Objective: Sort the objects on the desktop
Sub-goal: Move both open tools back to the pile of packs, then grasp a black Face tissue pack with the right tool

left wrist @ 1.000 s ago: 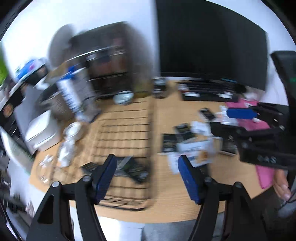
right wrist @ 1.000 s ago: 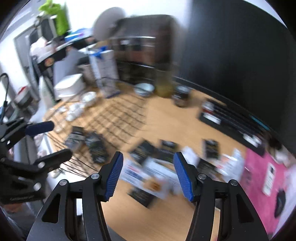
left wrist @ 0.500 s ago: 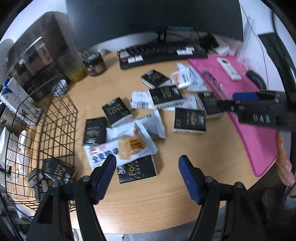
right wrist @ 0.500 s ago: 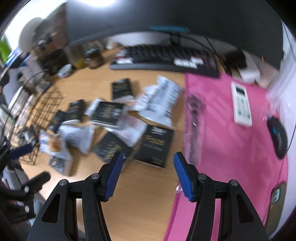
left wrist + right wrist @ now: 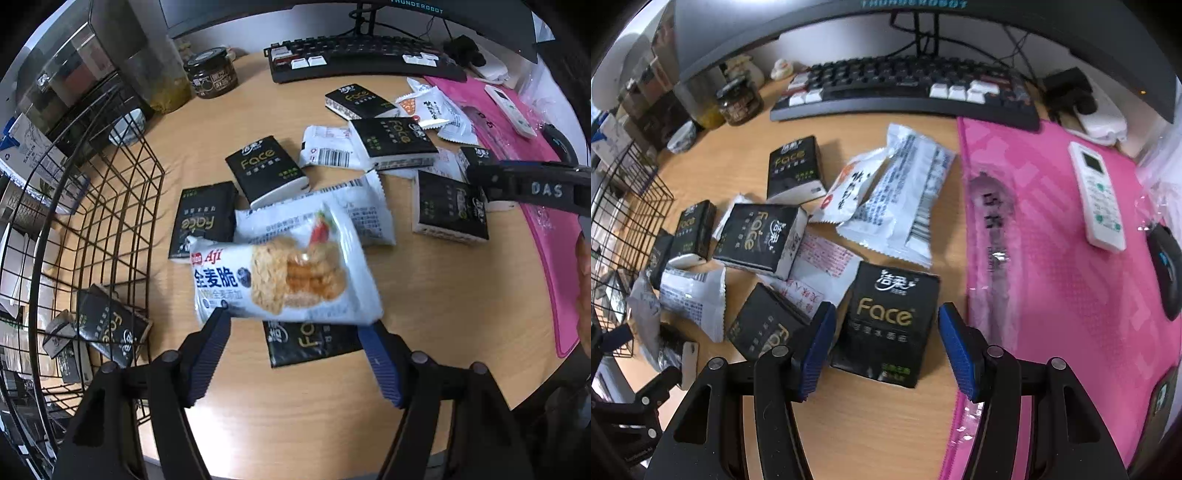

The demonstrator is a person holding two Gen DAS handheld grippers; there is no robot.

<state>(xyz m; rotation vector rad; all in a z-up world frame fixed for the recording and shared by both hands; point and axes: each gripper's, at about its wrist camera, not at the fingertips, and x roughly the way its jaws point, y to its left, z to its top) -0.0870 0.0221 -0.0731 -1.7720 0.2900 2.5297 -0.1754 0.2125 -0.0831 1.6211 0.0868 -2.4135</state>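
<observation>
Two grabbers over a messy desk.

Left gripper (image 5: 295, 328) wide open around snack bag (image 5: 286, 278), lying sideways. Right gripper (image 5: 886, 332) wide open, holding nothing, tissue pack (image 5: 888, 323) right between its fingers.

Keyboard (image 5: 905, 88) at 12 o'clock, under monitor (image 5: 923, 22). Dark-lidded jar (image 5: 738, 101) at 10 o'clock, on the wooden desk (image 5: 879, 424). Pink mat (image 5: 1052, 258) at 3 o'clock carries white remote (image 5: 1095, 195) and black mouse (image 5: 1165, 269).

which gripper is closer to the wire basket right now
Left. The left gripper hovers open over the Aji snack, just right of the wire basket. The right gripper straddles a Face pack farther right, by the pink mat.
</observation>
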